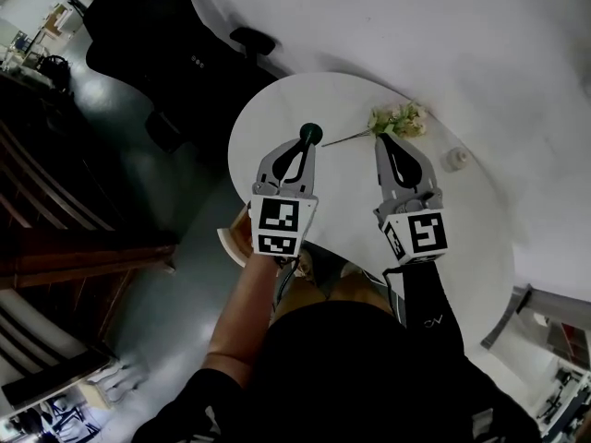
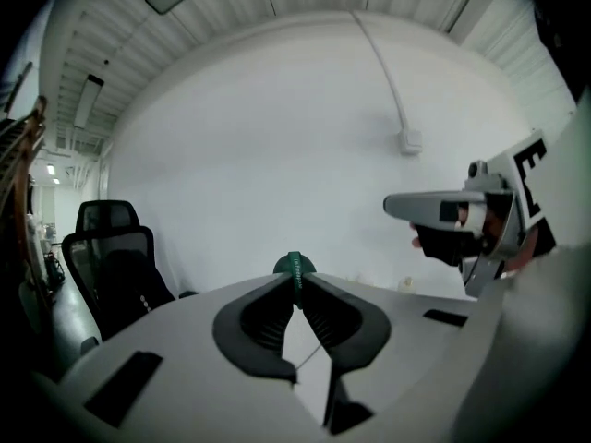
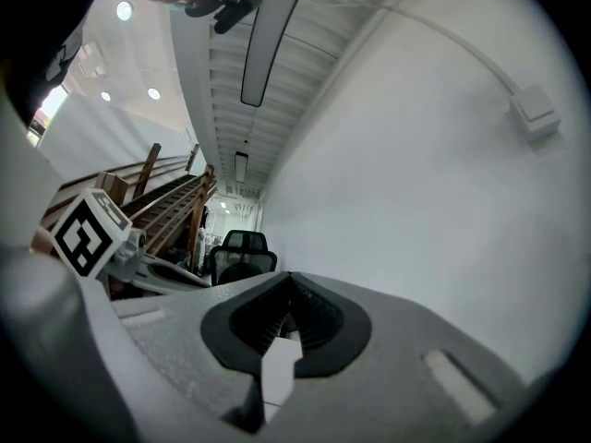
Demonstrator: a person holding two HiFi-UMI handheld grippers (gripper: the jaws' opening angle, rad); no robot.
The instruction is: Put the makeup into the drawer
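My left gripper [image 1: 309, 142] hangs above the round white table [image 1: 346, 206], shut on a small dark green makeup piece [image 1: 311, 134]. In the left gripper view the green piece [image 2: 295, 270] stands edge-on, pinched between the fingertips of the left gripper [image 2: 295, 284]. My right gripper [image 1: 381, 141] is level beside it on the right, shut with nothing in it; in the right gripper view its jaws meet at the right gripper tip [image 3: 289, 280]. No drawer is plainly in view.
A sprig of pale flowers [image 1: 397, 119] and a small white jar [image 1: 455, 160] lie on the table's far side. A black office chair [image 1: 166, 40] stands beyond the table on the left. A beige rim [image 1: 229, 240] shows below the left gripper.
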